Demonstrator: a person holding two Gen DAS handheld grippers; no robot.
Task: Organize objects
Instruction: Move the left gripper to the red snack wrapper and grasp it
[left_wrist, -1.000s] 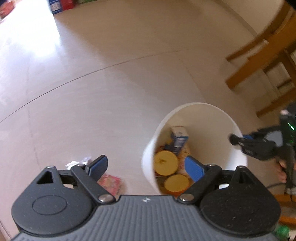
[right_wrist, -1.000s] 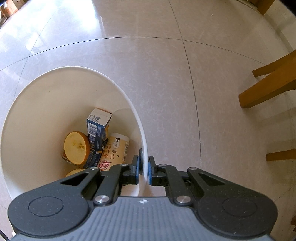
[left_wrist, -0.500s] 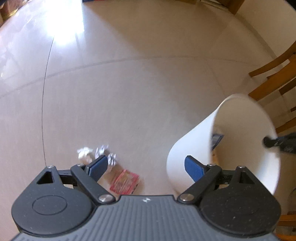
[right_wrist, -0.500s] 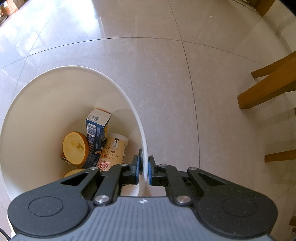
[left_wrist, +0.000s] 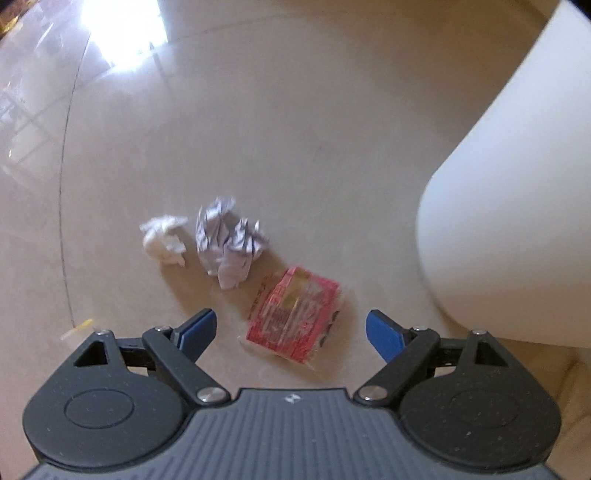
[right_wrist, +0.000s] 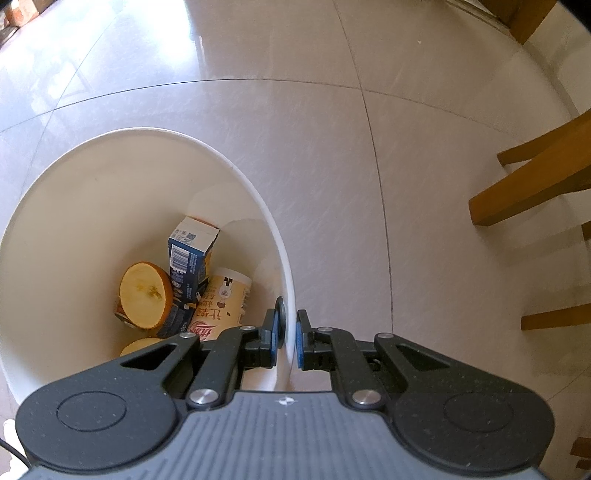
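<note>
Where the left tool (left_wrist: 291, 328) hangs over the floor (left_wrist: 314, 122), its blue-padded jaws stand wide apart and have just been narrowing slightly, with the red snack packet (left_wrist: 295, 317) lying flat on the tile in the gap between them, untouched by either pad. That packet is a crinkled clear wrapper with red print and a gold patch near its far end, one corner turned toward the camera. Just beyond it and to the left sits a crumpled ball of printed paper (left_wrist: 229, 242), and beside that, further left, a smaller wad of white tissue (left_wrist: 164, 240); the three lie close together but apart from one another. A small yellow scrap (left_wrist: 79, 326) rests near the left finger. To the right rises the smooth outer wall of the white bin (left_wrist: 509, 206), near the packet yet not touching it. Past the litter the tile runs bare up to a bright glare.

Clamped tight on the near rim of the bin (right_wrist: 286, 258), the right tool (right_wrist: 287, 341) has one pad inside the wall and one outside. Down in the bin lie a halved orange (right_wrist: 146, 295), a blue carton (right_wrist: 190, 254) and a cream paper cup (right_wrist: 221, 302) on its side. Beyond the rim the floor is open, with wooden chair legs (right_wrist: 535, 184) at the right edge.
</note>
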